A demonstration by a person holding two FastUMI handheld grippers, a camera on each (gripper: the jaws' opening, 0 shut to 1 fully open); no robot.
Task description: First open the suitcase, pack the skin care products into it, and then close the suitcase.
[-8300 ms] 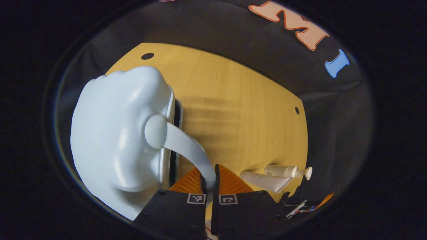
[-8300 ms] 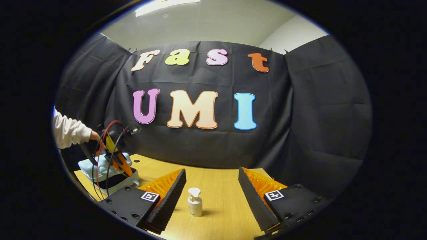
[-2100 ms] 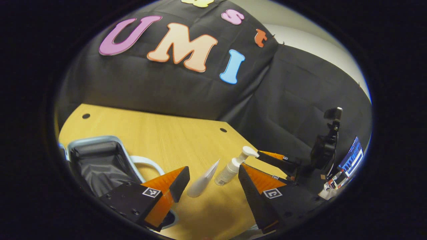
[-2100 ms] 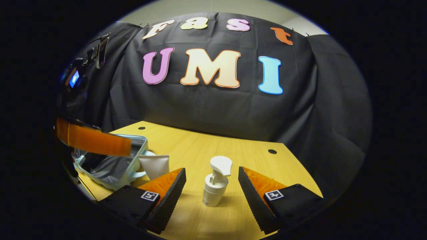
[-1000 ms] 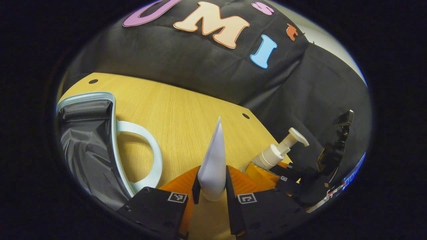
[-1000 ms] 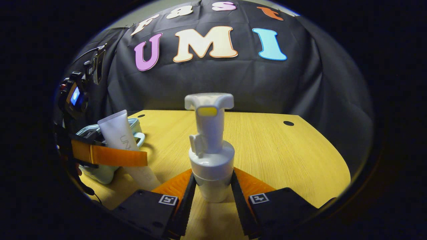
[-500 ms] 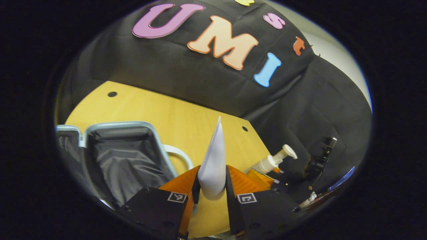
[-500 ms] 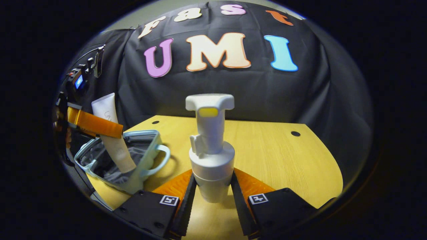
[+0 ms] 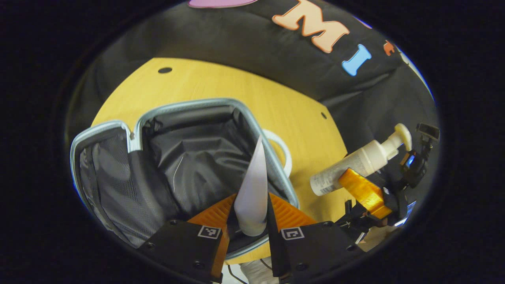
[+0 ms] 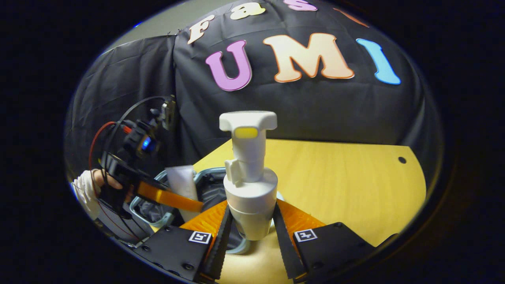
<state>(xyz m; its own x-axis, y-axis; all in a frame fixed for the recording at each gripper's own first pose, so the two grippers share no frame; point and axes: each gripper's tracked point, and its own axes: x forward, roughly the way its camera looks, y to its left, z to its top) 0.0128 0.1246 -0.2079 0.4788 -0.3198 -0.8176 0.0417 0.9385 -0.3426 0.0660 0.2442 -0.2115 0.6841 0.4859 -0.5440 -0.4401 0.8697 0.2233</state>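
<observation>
Over the open pale-blue suitcase (image 9: 177,157) with its grey lining, near the wooden table's (image 9: 221,85) front edge, a white squeeze tube (image 9: 252,189) is clamped by the left gripper (image 9: 249,221); a white pump bottle (image 10: 248,185) is clamped by the right gripper (image 10: 248,230). Packing is judged underway; lowering and release are called for next.

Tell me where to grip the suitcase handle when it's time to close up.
Take the handle at the crown of its loop, probably coming from the open table side: it arches outward from the suitcase rim, leaving a gap for one finger.

No legible text, square coded markers on the gripper (image 9: 250,221) bodies — patterns, not words
</observation>
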